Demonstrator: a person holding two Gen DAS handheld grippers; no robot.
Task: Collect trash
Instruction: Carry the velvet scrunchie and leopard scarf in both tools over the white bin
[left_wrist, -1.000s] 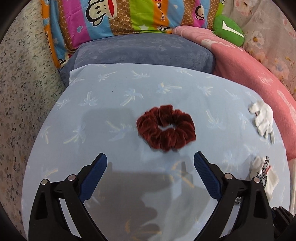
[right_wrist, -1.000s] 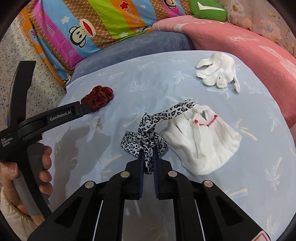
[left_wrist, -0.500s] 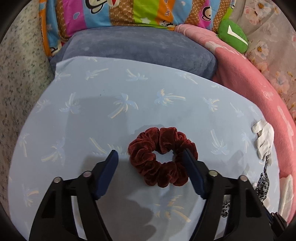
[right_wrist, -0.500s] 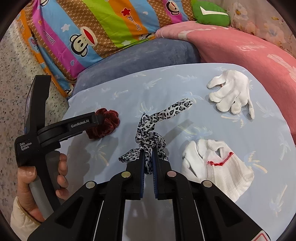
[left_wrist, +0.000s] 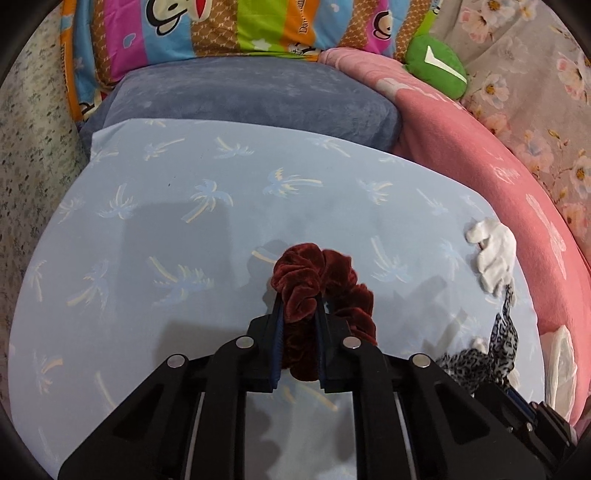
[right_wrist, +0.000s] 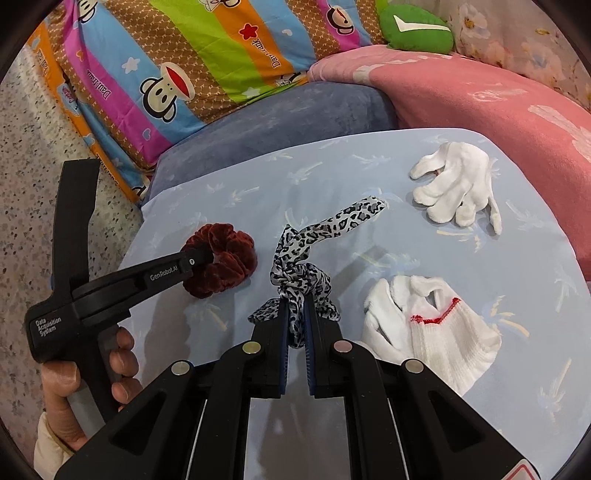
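At the far left of the right wrist view we see a hand (right_wrist: 85, 391) wrapped around the handle of our left gripper (left_wrist: 299, 314), whose body reaches out over the pale blue palm-print sheet (left_wrist: 166, 229). Its jaws are closing, and the dark red velvet scrunchie (left_wrist: 317, 280) is bunched between the blue pads, which already press on its near side while the rest of the ring bulges out ahead and to the right and rests on the sheet. Next to the right we find our right gripper (right_wrist: 295, 325), its jaws drawn nearly together and clamped on the leopard-print hair tie (right_wrist: 299, 273), whose knot sits just past the fingertips and whose long tail stretches away up and to the right over the sheet. Further right a white glove with red stitching (right_wrist: 428, 328) lies crumpled just beside that gripper, and beyond it a second white glove (right_wrist: 454, 184) lies near the sheet's far right edge, close to the pink blanket (right_wrist: 480, 96).
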